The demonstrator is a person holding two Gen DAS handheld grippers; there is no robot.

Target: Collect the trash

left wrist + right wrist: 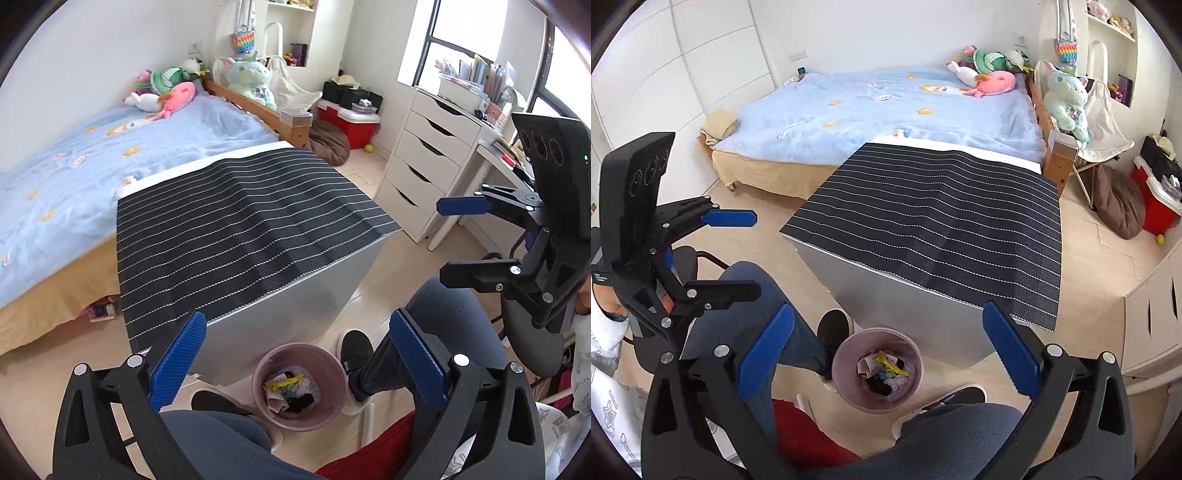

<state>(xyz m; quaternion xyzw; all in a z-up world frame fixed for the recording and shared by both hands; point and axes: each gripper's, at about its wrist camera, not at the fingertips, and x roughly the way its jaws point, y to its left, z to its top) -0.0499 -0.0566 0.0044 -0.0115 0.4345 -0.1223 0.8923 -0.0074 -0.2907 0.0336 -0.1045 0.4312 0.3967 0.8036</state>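
Observation:
A pink trash bin (300,387) stands on the floor between the person's feet, in front of the low table. It holds crumpled paper, yellow scraps and dark bits (290,389). It also shows in the right wrist view (878,369). My left gripper (295,365) is open and empty, held above the bin. My right gripper (886,354) is open and empty, also above the bin. The right gripper shows at the right of the left wrist view (452,240), and the left gripper shows at the left of the right wrist view (753,254). The black striped mat (236,229) on the table shows no trash.
A low white table (905,299) carries the striped mat. Behind it is a bed (886,110) with a blue cover and plush toys. A white drawer unit (428,162) and a desk stand at the right. A red cooler (351,123) and a brown cushion (330,142) sit in the corner.

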